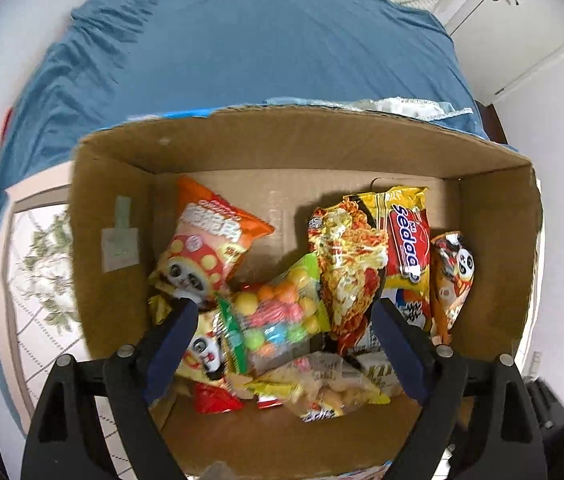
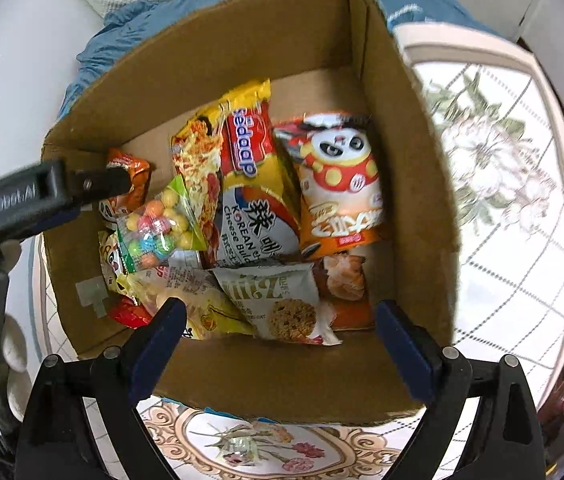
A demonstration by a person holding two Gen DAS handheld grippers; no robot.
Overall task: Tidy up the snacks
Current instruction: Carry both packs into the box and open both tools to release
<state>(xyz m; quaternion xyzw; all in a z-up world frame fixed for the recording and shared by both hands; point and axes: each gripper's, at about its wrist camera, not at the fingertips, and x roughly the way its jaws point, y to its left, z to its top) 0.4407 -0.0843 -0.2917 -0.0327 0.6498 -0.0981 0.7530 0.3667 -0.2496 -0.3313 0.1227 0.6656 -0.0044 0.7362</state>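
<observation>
A brown cardboard box [image 1: 110, 208] holds several snack packets; it also shows in the right wrist view [image 2: 409, 168]. Inside lie a clear bag of coloured candy balls [image 1: 278, 312] [image 2: 158, 224], a yellow Sedaap noodle packet [image 1: 405, 248] [image 2: 250, 176], orange panda packets [image 1: 202, 244] [image 2: 337, 176] and a cookie packet [image 2: 282, 304]. My left gripper [image 1: 282, 308] is open, hovering over the candy bag, holding nothing. My right gripper [image 2: 280, 312] is open above the box's near side, over the cookie packet. The left gripper also shows in the right wrist view [image 2: 110, 182], reaching in from the left.
The box stands on a floral tablecloth [image 2: 501, 200] [image 1: 38, 264]. A bed with a blue sheet [image 1: 242, 40] lies beyond the box, with white pillows at its far end. A white door [image 1: 521, 24] is at the far right.
</observation>
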